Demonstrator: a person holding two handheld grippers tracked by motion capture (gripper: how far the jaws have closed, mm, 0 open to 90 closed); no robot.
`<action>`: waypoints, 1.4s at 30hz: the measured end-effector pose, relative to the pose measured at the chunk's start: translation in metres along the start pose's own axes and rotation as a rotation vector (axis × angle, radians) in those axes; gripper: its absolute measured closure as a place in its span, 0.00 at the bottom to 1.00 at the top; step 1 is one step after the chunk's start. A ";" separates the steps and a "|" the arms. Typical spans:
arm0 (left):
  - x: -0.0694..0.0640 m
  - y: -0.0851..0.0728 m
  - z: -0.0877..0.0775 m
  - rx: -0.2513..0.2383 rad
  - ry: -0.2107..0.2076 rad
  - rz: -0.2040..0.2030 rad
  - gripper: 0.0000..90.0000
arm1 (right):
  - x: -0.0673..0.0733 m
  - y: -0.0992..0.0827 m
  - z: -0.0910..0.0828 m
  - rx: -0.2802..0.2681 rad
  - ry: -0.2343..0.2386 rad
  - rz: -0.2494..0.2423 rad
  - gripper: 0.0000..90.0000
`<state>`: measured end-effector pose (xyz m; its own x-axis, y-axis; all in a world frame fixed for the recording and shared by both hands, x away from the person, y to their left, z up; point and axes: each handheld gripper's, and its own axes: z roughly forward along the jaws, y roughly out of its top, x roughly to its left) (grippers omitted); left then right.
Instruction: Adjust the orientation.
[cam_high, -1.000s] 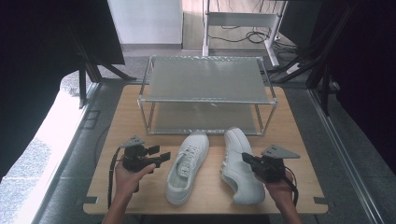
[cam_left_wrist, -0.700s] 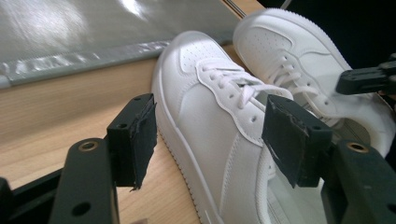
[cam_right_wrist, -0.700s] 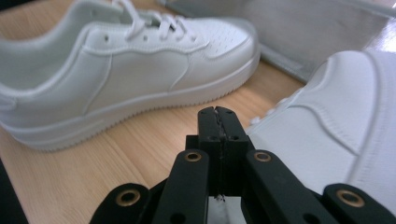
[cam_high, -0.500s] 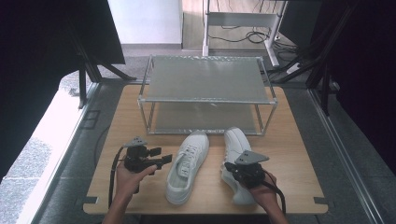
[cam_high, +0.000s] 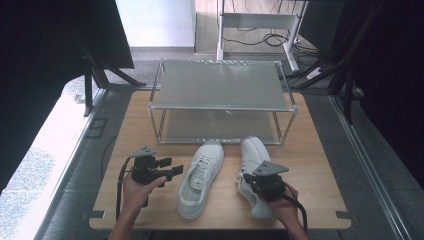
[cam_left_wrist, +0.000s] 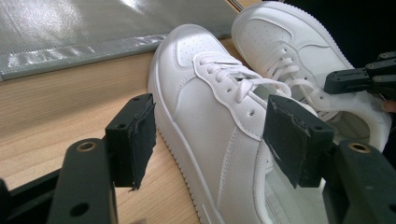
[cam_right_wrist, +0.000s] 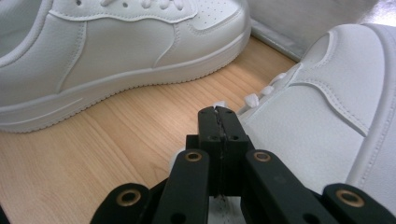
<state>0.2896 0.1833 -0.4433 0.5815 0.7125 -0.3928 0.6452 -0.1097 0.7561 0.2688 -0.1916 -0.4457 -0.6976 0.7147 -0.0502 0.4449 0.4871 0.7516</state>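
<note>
White sneakers side by side, one pinched at the collar

White leather covers both shoes on the pale wooden surface (cam_high: 320, 165), low in the high view's frame. The left shoe (cam_high: 200, 177) lies at lower centre, toe pointing up the frame toward the metal rack (cam_high: 220, 95), heel near the bottom edge. The right shoe (cam_high: 252, 170) sits just beside it at lower right, its toe close to the rack's front rail.

At lower right of the high view the right gripper (cam_high: 250, 181) rests over the rear half of the right shoe. In the right gripper view its jaws are clenched, pads pressed flat together at lower centre, with a thin edge of the shoe's white collar caught between them; the shoe's side panel fills the right of that frame and the left shoe runs along the top left.

At lower left of the high view the left gripper (cam_high: 172, 167) is held level, pointing toward the left shoe's side. In the left gripper view its jaws stand released and wide, one pad on either side of the frame, with that shoe's laced midsection between them but untouched.
</note>
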 end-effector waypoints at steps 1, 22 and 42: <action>0.000 0.000 -0.001 -0.001 0.001 -0.004 0.38 | -0.001 0.000 -0.001 -0.006 -0.009 0.003 1.00; 0.003 -0.001 0.000 0.011 -0.001 -0.009 0.38 | -0.029 -0.008 -0.022 -0.027 -0.063 0.096 1.00; 0.003 -0.001 0.001 0.014 -0.017 -0.023 0.39 | -0.107 -0.057 -0.053 -0.043 -0.250 0.242 1.00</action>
<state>0.2916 0.1845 -0.4458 0.5746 0.7030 -0.4191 0.6656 -0.1034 0.7391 0.2883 -0.3220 -0.4482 -0.4135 0.9102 -0.0229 0.5529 0.2709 0.7880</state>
